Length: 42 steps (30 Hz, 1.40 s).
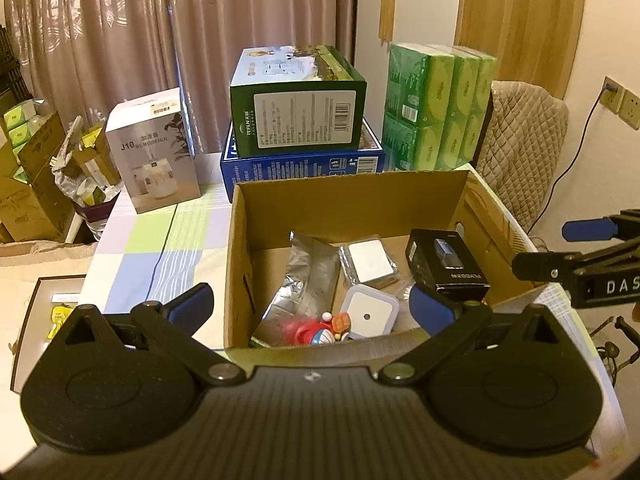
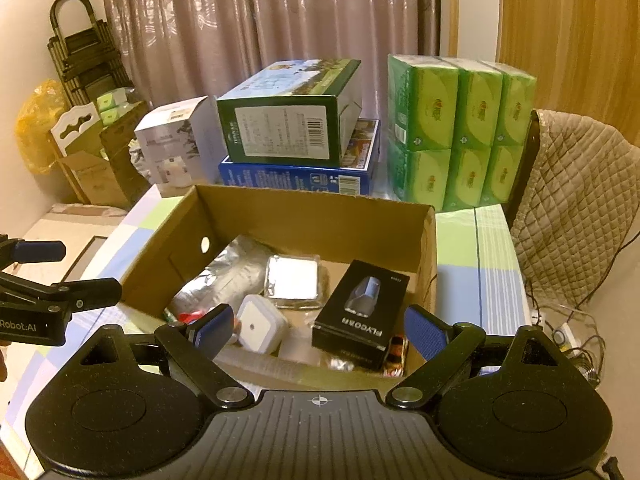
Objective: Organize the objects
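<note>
Cardboard box [image 1: 352, 200] holds black carton [image 2: 360, 316] and foil bag [image 1: 304, 276]; both grippers [image 1: 312, 304] [image 2: 320, 328] gape, empty.

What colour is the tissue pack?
Green tissue pack, clearest in the right wrist view.
</note>
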Motion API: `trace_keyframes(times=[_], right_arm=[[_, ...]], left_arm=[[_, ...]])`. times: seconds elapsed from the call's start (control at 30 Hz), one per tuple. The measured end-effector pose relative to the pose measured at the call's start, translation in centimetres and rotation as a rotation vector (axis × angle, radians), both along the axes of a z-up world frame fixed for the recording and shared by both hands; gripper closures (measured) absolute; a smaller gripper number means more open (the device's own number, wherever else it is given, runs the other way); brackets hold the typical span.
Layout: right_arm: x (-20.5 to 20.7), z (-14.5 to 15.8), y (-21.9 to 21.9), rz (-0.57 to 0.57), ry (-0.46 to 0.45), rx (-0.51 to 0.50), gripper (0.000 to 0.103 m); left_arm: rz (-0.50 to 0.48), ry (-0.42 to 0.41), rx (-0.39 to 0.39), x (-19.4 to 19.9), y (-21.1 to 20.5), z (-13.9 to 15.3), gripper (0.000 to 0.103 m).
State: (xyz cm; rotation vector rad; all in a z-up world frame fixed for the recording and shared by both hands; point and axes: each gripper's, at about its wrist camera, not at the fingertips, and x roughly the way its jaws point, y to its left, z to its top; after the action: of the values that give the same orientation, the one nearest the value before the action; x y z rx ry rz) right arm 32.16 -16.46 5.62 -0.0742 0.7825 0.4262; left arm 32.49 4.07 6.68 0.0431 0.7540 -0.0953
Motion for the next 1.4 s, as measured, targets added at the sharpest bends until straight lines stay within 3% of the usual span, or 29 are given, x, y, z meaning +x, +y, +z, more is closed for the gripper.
trace_keyframes(times=[0.83, 0.93, 1.1, 1.4], right_arm=[[-14.4, 3.9, -3.1, -0.045, -0.007, 0.035, 0.014], [-16.5, 4.3, -3.9, -0.065, -0.014, 0.048, 0.014], [-19.7, 4.7, -5.2, -0.085, -0.025, 0.058, 0.014], [-22.8, 3.8, -6.8, -0.114, -0.01, 0.062, 0.014]], left_arm=[[0.075, -0.052, -0.11, -13.9, 0.6, 4.3, 0.001], [0.077, -0.08, -0.074, -15.9, 0.1, 4.5, 0.001], [0.079, -0.082, -0.133, -19.2, -0.1, 4.3, 0.001], [0.107, -0.091, -0.141, -23.3, -1.3, 4.0, 0.001]])
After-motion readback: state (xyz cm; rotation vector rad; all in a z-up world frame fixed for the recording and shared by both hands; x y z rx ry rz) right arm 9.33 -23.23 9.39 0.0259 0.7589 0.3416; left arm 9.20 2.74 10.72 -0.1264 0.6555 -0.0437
